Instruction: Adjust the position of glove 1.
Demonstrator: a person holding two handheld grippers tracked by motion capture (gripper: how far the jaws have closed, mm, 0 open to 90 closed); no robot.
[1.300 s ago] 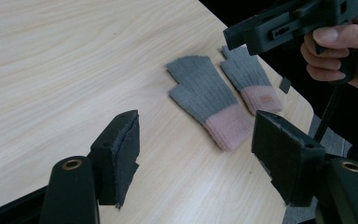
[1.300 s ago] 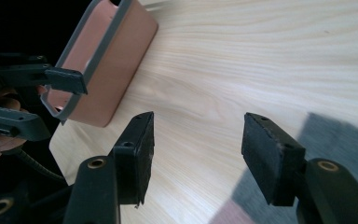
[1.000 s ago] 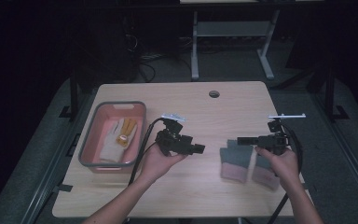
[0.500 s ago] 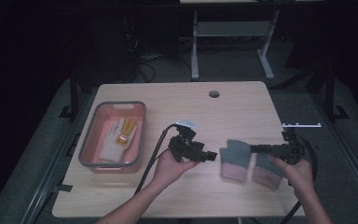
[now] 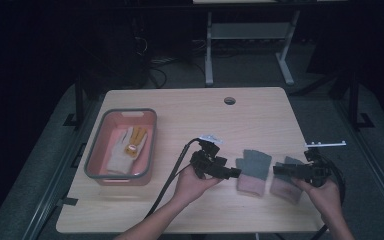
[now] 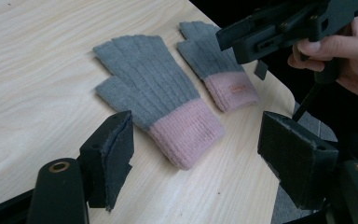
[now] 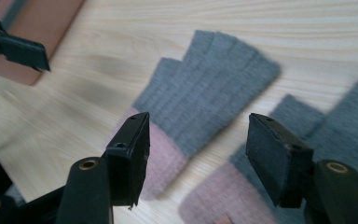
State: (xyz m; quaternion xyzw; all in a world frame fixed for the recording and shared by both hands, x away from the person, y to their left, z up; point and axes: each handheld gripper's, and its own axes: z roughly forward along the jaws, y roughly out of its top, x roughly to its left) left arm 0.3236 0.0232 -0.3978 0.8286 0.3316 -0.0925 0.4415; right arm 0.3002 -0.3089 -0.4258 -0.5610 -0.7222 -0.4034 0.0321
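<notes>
we start with the wooden table (image 5: pixel 190 210), which carries everything. at its left side sits a pink bin (image 5: pixel 93 165) with a grey rim, and in it lies a pale work glove with yellow fingers (image 5: pixel 127 149), so that much of the sorting looks done to us. the grey and pink pair is not yet in the bin: both lie flat on the table's right half, side by side, fingers pointing away from us, cuffs toward us. the left knit glove (image 5: pixel 253 171) lies between our two tools, and the right knit glove (image 5: pixel 286 183) lies just beside it, partly under our right tool.

our left gripper (image 5: pixel 236 173) reaches in level toward the left knit glove's cuff, and its jaws stand wide with nothing between them; in the left gripper view the cuff (image 6: pixel 186 131) lies on the table beyond the pads. our right gripper (image 5: pixel 276 170) hovers over the pair, jaws also well apart and holding nothing, and they have just been narrowing slightly.

we judge that both knit gloves remain to be grasped, lifted and carried to the bin.
</notes>
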